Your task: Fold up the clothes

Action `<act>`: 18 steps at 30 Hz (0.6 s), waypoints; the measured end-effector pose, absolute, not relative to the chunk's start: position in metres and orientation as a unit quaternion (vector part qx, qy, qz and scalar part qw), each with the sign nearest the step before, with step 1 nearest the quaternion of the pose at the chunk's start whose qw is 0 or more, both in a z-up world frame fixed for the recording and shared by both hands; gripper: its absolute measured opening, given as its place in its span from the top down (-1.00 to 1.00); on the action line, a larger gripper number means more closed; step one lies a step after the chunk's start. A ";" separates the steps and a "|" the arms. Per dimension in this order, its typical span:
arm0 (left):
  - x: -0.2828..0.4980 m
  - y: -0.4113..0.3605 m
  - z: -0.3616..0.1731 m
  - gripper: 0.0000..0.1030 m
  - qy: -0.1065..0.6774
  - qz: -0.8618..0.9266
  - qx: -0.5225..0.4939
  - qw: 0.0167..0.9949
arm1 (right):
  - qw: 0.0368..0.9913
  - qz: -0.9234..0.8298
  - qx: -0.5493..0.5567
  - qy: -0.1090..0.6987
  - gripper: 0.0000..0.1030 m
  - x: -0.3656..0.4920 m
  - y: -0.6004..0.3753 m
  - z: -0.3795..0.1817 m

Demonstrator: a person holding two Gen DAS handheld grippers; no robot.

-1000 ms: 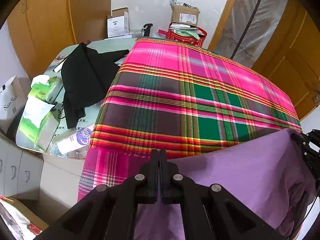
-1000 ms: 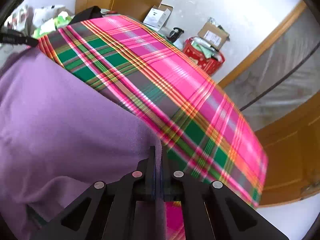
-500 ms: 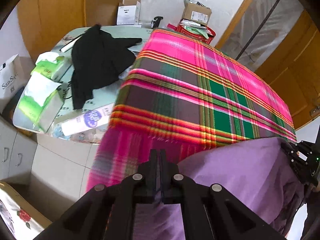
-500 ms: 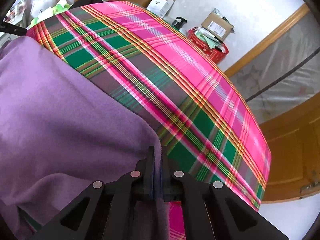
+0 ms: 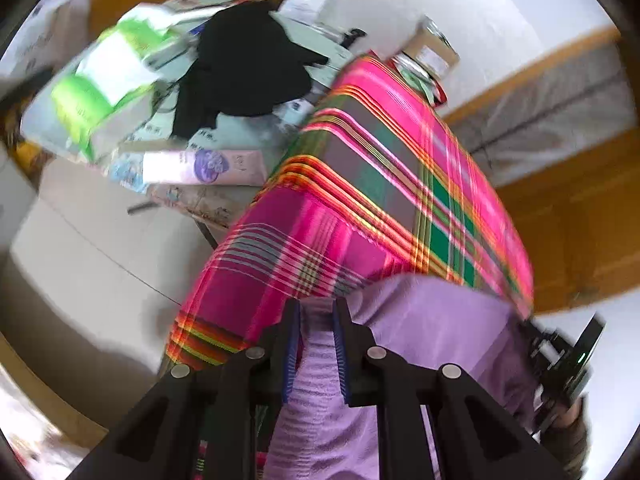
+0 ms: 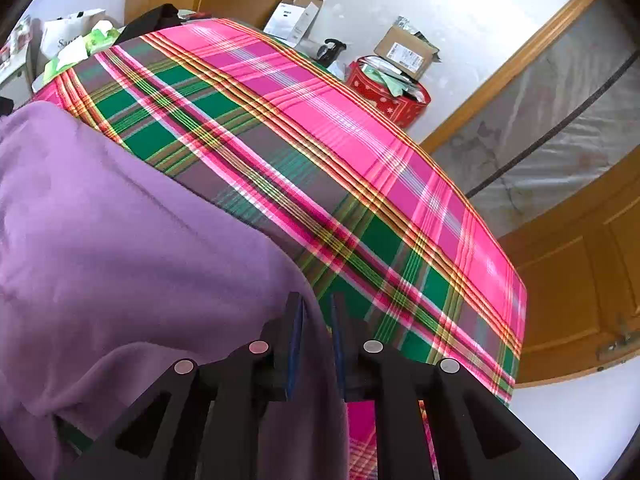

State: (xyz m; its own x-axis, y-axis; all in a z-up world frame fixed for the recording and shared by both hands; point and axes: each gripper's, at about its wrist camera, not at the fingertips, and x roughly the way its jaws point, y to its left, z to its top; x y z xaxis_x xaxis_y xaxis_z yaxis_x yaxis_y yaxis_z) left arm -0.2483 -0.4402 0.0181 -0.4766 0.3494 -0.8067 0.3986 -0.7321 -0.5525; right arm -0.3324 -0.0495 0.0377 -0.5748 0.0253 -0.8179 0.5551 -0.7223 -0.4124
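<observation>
Slippage worries us: both left gripper (image 5: 316,344) and right gripper (image 6: 316,340) have just been opening, jaws now slightly spread around the purple garment (image 6: 120,240) between them, which could slide off the plaid-covered table (image 6: 320,140) ahead.

Each hand-held tool is matte black plastic: the left gripper (image 5: 316,312) and right gripper (image 6: 316,308) have two flat, straight fingers (image 5: 289,332) lined inside with ribbed blue pads (image 6: 295,344). Angular black linkage arms carry round silver pivot screws (image 6: 258,347), with cut-out slots lower down.
</observation>
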 end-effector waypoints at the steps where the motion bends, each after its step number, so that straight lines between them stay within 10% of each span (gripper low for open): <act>1: -0.247 -0.443 0.015 0.68 0.381 -0.772 0.509 0.013 | 0.162 -0.821 0.432 0.335 0.72 -0.331 -0.049 0.038; 18: -0.251 -0.399 0.001 0.68 0.433 -0.719 0.535 -0.095 | 0.158 -0.825 0.429 0.332 0.70 -0.320 -0.050 0.040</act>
State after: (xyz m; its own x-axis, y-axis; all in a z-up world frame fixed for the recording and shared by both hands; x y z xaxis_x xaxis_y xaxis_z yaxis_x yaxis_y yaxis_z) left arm -0.2508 -0.3989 0.0010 -0.4102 0.6001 -0.6868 0.3264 -0.6066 -0.7249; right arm -0.3203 -0.0500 0.0399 -0.5819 0.0243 -0.8129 0.5450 -0.7302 -0.4120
